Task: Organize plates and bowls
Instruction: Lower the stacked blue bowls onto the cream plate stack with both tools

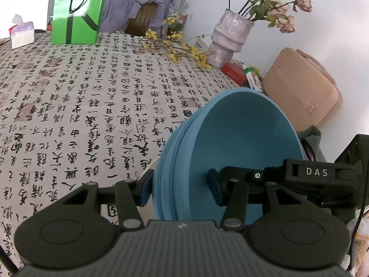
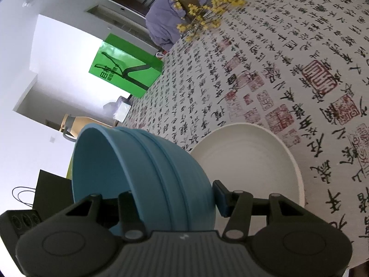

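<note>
The ribbed blue plastic bowl is tipped on its side above the calligraphy-print bench, its wall pinched from opposite sides by both the left gripper and right gripper, jaws closed on it. A round white plate lies beneath.

Both tools look alike: the left gripper and right gripper have ribbed dark grey housings, round black side caps, black linkage arms with silver pivot pins, blue finger pads. White "DAS" lettering marks one black block.
</note>
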Demonstrator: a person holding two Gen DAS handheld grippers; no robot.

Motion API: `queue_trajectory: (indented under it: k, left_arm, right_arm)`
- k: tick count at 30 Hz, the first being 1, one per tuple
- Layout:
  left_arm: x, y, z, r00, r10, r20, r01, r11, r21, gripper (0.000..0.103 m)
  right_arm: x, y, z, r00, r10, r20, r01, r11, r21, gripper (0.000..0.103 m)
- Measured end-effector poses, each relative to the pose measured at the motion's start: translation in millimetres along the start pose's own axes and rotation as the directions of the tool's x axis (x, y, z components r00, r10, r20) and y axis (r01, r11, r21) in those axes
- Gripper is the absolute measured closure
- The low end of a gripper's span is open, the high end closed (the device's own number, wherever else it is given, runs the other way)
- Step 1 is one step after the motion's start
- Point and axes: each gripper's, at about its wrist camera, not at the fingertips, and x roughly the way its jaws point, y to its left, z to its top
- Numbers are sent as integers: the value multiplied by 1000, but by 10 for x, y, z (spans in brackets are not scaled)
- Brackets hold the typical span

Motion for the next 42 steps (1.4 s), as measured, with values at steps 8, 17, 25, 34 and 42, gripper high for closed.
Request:
queue_trajectory:
  k: [8, 17, 25, 34, 42]
  left_arm:
    - [134, -22, -1, 999, -20, -25, 20, 1000, 10, 53]
    - [274, 5, -12, 997, -45, -57, 45, 999, -2, 53]
    - [387, 71, -25, 994, -68, -81, 66, 997, -27, 52]
    - [453, 125, -45, 991, -81, -106, 76, 996, -51, 53]
    - [367, 148, -83, 996, -57, -71, 54, 997, -48, 51]
  right_arm:
    - [-75, -119, -31, 1000, -19, 12, 18, 1000, 21, 51]
    - [-93, -207, -45, 999, -53, 8, 53, 998, 37, 51]
    - [-44, -206, -41, 996, -90, 8, 90, 996, 26, 51]
    - [39, -115, -14, 988, -153, 7, 153, 988, -34, 51]
    - [-50, 31, -67, 978, -189, 88, 200, 970, -141, 48]
